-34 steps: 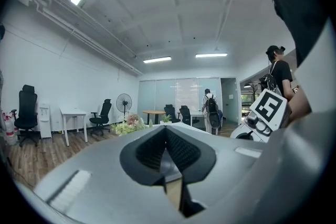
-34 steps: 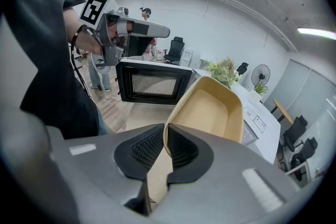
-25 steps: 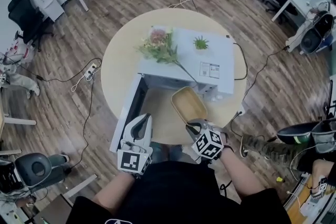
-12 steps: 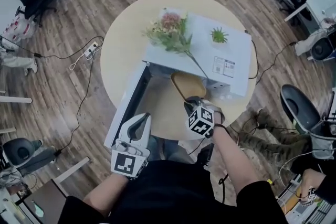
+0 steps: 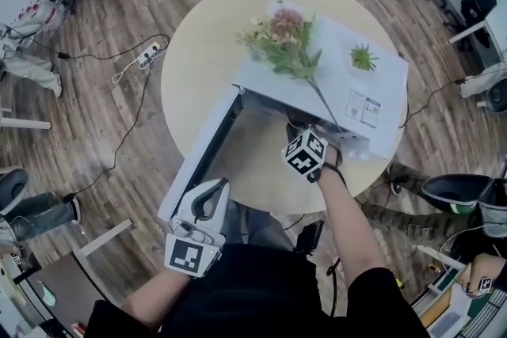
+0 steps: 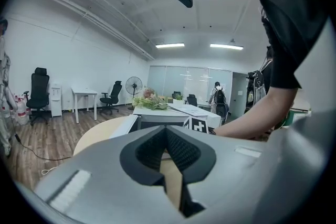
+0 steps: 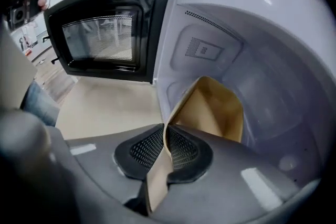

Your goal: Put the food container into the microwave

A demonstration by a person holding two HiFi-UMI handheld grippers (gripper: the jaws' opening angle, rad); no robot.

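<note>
Inside the open microwave cavity, the right gripper is clamped on the rim of the tan food container, which lies past the doorway; it looks tilted, though contact w/ the cavity floor is unclear. The door stands wide open at left over the round table. The left gripper, by the door's outer edge, has its jaws together & empty; flowers & a small plant sit atop the oven.
</note>
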